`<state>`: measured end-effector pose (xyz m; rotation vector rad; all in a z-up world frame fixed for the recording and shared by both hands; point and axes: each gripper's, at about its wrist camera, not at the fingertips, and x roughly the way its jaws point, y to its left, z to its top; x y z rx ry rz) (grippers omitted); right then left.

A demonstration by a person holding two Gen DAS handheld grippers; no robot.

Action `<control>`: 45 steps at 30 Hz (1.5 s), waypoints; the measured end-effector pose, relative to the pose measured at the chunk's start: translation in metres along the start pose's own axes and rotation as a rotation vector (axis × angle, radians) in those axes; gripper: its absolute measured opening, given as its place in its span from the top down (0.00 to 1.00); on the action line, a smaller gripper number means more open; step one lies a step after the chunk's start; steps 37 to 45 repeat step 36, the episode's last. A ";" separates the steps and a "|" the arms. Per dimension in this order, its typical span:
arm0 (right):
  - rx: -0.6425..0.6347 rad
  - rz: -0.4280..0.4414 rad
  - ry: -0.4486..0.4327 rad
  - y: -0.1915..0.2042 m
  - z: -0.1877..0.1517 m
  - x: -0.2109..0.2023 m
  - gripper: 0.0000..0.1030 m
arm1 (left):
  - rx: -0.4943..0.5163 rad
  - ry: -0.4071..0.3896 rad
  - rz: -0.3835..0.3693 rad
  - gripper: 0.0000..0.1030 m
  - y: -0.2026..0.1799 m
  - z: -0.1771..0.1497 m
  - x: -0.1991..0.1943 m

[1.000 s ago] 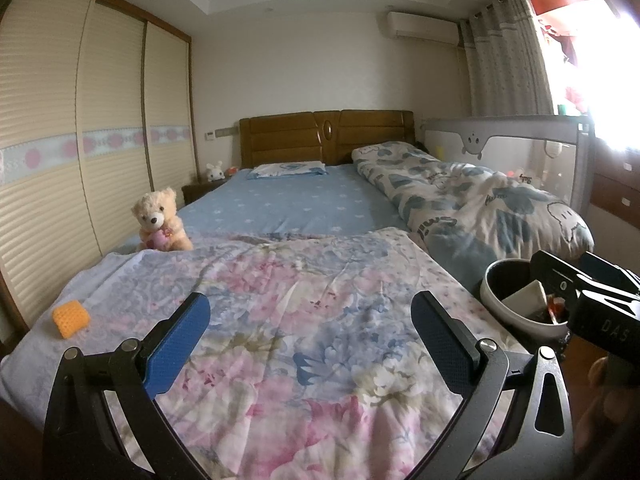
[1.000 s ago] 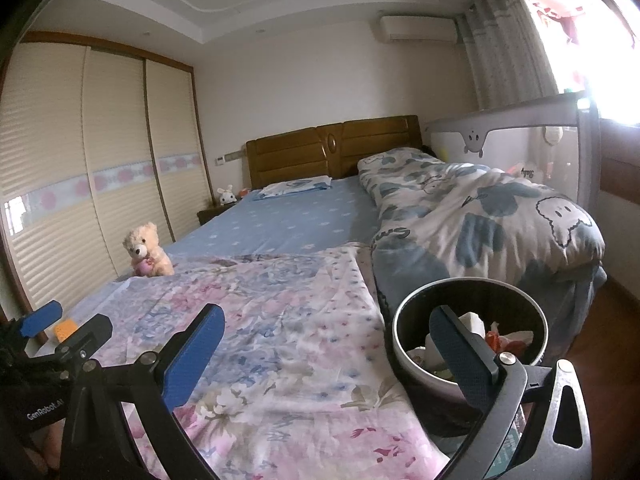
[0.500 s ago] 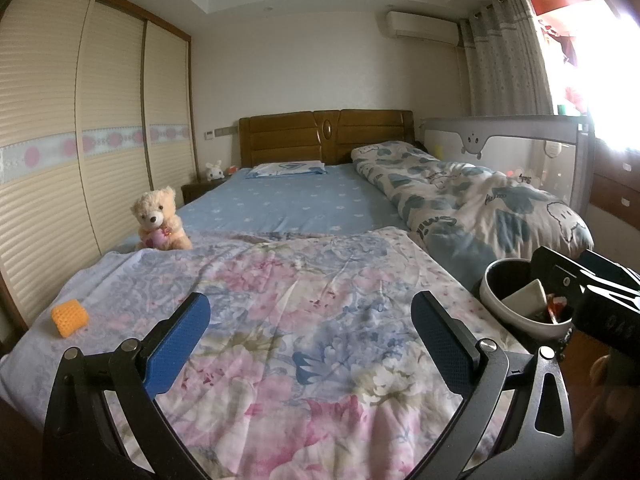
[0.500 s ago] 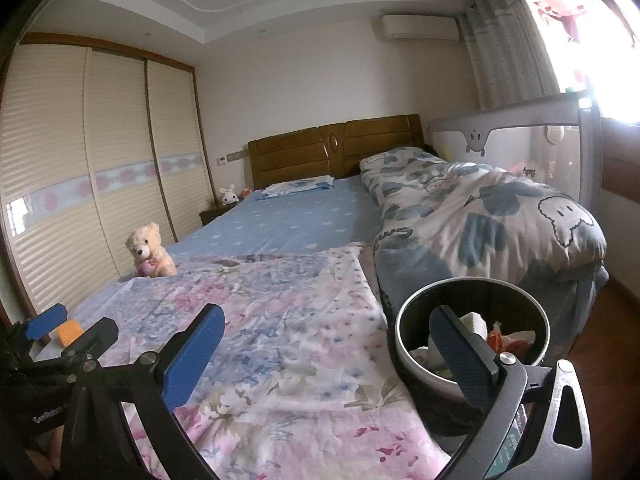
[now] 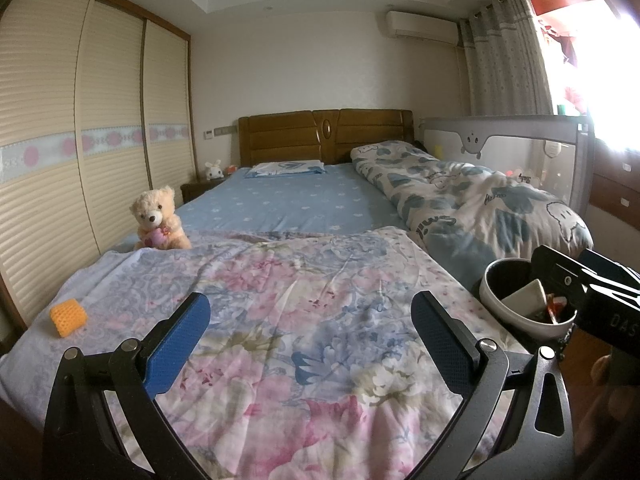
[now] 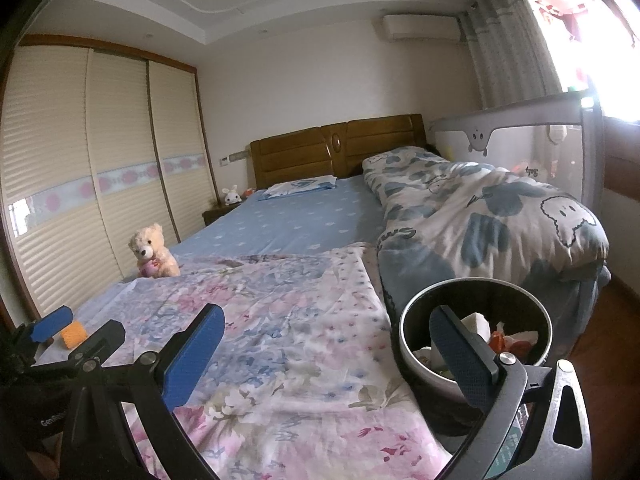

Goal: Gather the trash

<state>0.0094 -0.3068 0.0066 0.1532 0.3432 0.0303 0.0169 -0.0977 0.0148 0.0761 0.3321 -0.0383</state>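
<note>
An orange foam-net piece (image 5: pixel 68 317) lies on the floral bedspread (image 5: pixel 304 304) near the bed's front left corner; it also shows in the right wrist view (image 6: pixel 73 334). A round black trash bin with a white rim (image 6: pixel 476 344) stands beside the bed's front right corner and holds white and red scraps; it also shows in the left wrist view (image 5: pixel 524 300). My left gripper (image 5: pixel 312 340) is open and empty above the bedspread, right of the orange piece. My right gripper (image 6: pixel 324 356) is open and empty, its right finger over the bin.
A teddy bear (image 5: pixel 158 220) sits at the bed's left side. A rolled blue-patterned duvet (image 5: pixel 472 204) lies along the right, against a grey bed rail (image 5: pixel 520 136). Sliding wardrobe doors (image 5: pixel 60 152) line the left wall. A wooden headboard (image 5: pixel 324 136) stands at the back.
Both views have shifted only slightly. Both grippers stay open and empty; nothing on the bed has moved.
</note>
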 end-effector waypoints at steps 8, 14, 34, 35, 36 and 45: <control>0.001 0.004 0.002 0.005 0.000 0.000 0.00 | 0.000 0.000 0.001 0.00 0.000 -0.001 0.000; 0.004 0.008 0.005 0.008 -0.001 0.000 0.00 | -0.001 0.003 -0.001 0.00 0.001 -0.001 0.001; 0.017 0.019 0.037 0.010 -0.007 0.009 0.00 | -0.011 0.027 0.002 0.00 0.000 -0.010 -0.005; 0.018 0.021 0.041 0.007 -0.006 0.012 0.00 | -0.014 0.033 0.002 0.00 0.000 -0.012 -0.005; 0.019 0.023 0.046 0.007 -0.006 0.013 0.00 | -0.017 0.041 0.000 0.00 0.002 -0.011 0.001; 0.019 0.023 0.046 0.007 -0.006 0.013 0.00 | -0.017 0.041 0.000 0.00 0.002 -0.011 0.001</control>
